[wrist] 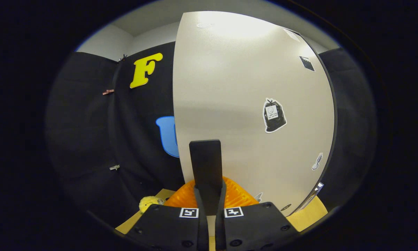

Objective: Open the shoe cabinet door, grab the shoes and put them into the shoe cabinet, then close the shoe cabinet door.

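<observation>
Pale, matt laminate stands right ahead of my fingers: the cabinet door point(250, 104), its stickers point(273, 115) facing me and its left edge running down just beside my gripper point(206, 153). The fingers are pressed together with nothing between them, tips close to the door's lower left part; I cannot tell whether they touch it. An orange ribbed thing point(237, 197) sits low, just beyond the fingers at the door's foot, on the tan floor point(306, 216); it may be a shoe, but I cannot say. A small yellow object point(148, 203) lies to its left.

I judge I am working the door, though whether it is swinging open or closing is unclear from here. The risks: closed tips give no hold on a flat panel, so they could slide off the edge. If the orange thing stands in the door's path, the door could jam on it.
</observation>
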Motion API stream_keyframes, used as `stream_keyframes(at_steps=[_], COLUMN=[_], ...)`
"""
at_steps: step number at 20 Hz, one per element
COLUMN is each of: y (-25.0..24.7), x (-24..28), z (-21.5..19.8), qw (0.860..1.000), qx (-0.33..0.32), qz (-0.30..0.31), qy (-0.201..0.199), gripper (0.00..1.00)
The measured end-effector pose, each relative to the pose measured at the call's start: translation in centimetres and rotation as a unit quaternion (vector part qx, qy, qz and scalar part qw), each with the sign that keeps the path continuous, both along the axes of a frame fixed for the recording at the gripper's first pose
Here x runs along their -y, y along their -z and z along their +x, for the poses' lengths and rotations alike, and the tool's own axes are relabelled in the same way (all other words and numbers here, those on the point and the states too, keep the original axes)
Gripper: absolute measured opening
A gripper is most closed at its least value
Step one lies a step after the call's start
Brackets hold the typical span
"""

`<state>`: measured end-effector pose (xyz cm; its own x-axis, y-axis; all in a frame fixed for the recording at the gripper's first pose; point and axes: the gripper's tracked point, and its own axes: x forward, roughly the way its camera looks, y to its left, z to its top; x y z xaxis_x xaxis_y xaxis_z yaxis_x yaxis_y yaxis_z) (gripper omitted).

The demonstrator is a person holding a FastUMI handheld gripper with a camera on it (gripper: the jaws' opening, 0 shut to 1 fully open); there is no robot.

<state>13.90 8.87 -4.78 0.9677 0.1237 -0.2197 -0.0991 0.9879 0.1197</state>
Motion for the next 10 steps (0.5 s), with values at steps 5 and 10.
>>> stream_keyframes(at_steps=[5,10], y=[-0.3,-0.7], x=[0.9,1.9], z=[-3.0,-5.1], qw=[0.999,0.998], qx=[0.003,0.008], qz=[0.007,0.014], qy=[-0.038,-0.065], gripper=[0.11,0.12])
